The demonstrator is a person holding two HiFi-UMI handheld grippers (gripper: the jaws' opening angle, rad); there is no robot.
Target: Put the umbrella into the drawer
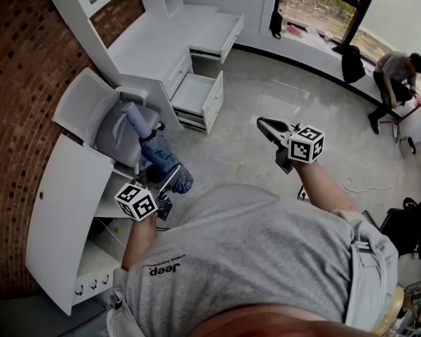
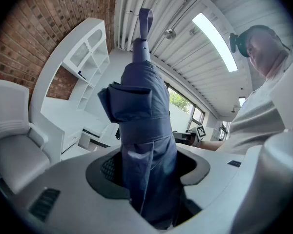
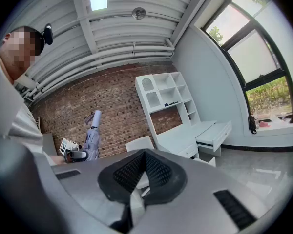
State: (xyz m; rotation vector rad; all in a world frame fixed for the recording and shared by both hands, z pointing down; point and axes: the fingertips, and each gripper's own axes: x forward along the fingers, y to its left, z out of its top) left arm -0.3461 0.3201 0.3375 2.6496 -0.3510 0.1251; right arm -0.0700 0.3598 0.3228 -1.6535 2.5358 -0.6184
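Note:
A folded blue umbrella [image 1: 158, 153] with a pale handle stands upright in my left gripper [image 1: 170, 188], low at the left of the head view. In the left gripper view the jaws press on both sides of the umbrella's [image 2: 141, 106] fabric, so the left gripper [image 2: 149, 172] is shut on it. My right gripper [image 1: 268, 127] hangs over the bare floor, its pads together with nothing between them [image 3: 144, 172]. The white desk has an open lower drawer [image 1: 196, 93] and an open top drawer [image 1: 221, 37]; both lie beyond the two grippers.
A grey-and-white chair [image 1: 116, 128] stands just behind the umbrella, against the brick wall. A white cabinet [image 1: 63, 216] with an open door is at the left. A person [image 1: 396, 72] crouches by the window at the far right. Cables [image 1: 354, 184] lie on the floor.

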